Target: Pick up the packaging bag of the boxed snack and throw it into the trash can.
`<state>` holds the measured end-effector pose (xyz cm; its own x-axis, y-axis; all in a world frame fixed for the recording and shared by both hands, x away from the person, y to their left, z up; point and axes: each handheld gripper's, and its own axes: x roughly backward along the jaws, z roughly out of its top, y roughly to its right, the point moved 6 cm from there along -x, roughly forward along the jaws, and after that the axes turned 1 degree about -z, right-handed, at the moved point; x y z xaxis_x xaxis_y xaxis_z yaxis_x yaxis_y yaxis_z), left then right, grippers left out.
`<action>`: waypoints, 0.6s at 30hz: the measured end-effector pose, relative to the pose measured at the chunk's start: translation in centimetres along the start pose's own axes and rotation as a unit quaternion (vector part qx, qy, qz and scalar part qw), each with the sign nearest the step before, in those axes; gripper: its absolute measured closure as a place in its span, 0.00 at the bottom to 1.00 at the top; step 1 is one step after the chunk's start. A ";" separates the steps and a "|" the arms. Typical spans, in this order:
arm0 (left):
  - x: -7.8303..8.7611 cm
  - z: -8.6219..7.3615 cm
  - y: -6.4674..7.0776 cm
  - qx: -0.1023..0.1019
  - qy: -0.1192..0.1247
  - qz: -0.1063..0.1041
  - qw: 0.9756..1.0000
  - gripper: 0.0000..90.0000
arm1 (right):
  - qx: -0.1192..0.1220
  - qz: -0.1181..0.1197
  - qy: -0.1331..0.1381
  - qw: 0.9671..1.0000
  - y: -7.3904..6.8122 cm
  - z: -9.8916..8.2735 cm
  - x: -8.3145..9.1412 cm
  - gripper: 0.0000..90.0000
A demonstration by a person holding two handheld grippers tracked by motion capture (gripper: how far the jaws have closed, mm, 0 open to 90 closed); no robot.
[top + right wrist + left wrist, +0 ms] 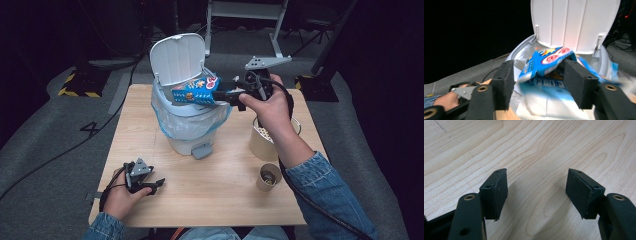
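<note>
Upper centre of the high view: right hand-held gripper (218, 94) sits level over the mouth of the white pedal bin (192, 120), tips pointing toward frame left. Blue snack packet (195, 90) is at the bin opening, just below the raised lid (178, 57) and above the blue-tinted liner bag (172, 117).

Right gripper view: jaws stand well apart, the packet (546, 62) sits between and beyond them, blurred. Left pad not pressing on it; right pad is close to or overlapping the packet edge, can't tell if touching. Reads as released, nothing clamped.

Lower left of the high view: left hand-held gripper (157, 184) rests low on the table (220, 200), held by the person's left hand (122, 197). Left gripper view: jaws wide apart, bare wood grain between them, nothing held.

Right of centre in the high view: a tall paper cup (262, 140) partly hidden behind the right forearm, with pale bits inside. A smaller paper cup (268, 177) stands just in front of it, nearer the bottom edge. Both well apart from the bin. Bin pedal (202, 150) faces the bottom of the frame. Denim sleeves (325, 190) enter from the bottom.
</note>
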<state>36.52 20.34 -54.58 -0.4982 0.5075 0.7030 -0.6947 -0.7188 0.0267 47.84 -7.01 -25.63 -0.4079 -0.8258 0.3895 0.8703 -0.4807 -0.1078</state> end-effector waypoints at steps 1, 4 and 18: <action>0.0 0.0 0.0 0.000 0.000 0.000 1.000 0.38 | 0.003 -0.002 0.003 1.000 0.0 0.1 0.1 0.46; 0.0 0.0 0.0 0.000 0.000 0.000 1.000 0.38 | 0.014 -0.010 0.015 1.000 -0.1 0.5 0.5 0.43; 0.1 -0.1 -0.3 -0.020 0.001 -0.025 0.999 0.38 | 0.077 -0.020 -0.022 0.997 0.4 -3.3 4.6 0.33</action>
<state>36.64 20.67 -54.59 -0.4624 0.5437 0.7004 -0.7391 -0.6727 0.0343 45.42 -12.02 -26.89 -0.4344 -0.7914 0.4301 0.8866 -0.4599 0.0492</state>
